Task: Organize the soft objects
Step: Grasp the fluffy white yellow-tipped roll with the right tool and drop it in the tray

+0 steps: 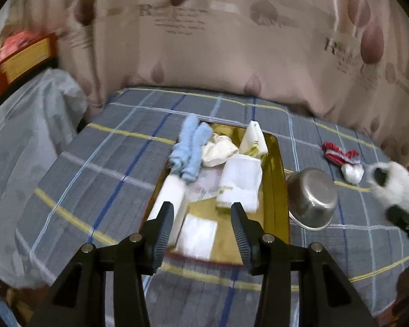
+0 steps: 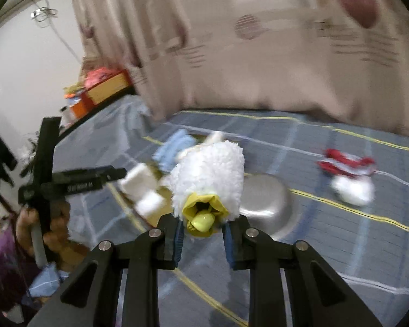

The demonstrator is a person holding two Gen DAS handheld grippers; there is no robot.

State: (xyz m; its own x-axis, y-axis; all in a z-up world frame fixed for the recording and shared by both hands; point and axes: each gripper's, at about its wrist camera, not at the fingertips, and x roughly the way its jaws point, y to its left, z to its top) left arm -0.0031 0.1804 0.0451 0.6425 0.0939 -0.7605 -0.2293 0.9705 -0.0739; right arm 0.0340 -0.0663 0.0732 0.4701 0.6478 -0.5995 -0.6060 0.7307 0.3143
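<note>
A golden tray (image 1: 276,190) lies on the plaid bed and holds light blue fuzzy socks (image 1: 189,150), a cream cloth (image 1: 218,150), a folded white towel (image 1: 241,185), a white roll (image 1: 171,193) and a small white square cloth (image 1: 197,234). My left gripper (image 1: 201,205) hangs open over the tray's near end, nothing between its fingers. My right gripper (image 2: 204,219) is shut on a fluffy white toy (image 2: 210,174) with a yellow inner part, held in the air to the right of the tray. A red-and-white striped soft item (image 1: 340,155) with a white ball end (image 1: 353,174) lies on the sheet at the far right.
A steel bowl (image 1: 312,199) lies tipped on the sheet beside the tray's right rim. A beige patterned curtain (image 1: 231,54) closes off the back. An orange-and-yellow box (image 1: 24,60) sits at the far left, with grey bedding (image 1: 35,114) bunched below it. A person's hand (image 2: 41,226) holds the left gripper.
</note>
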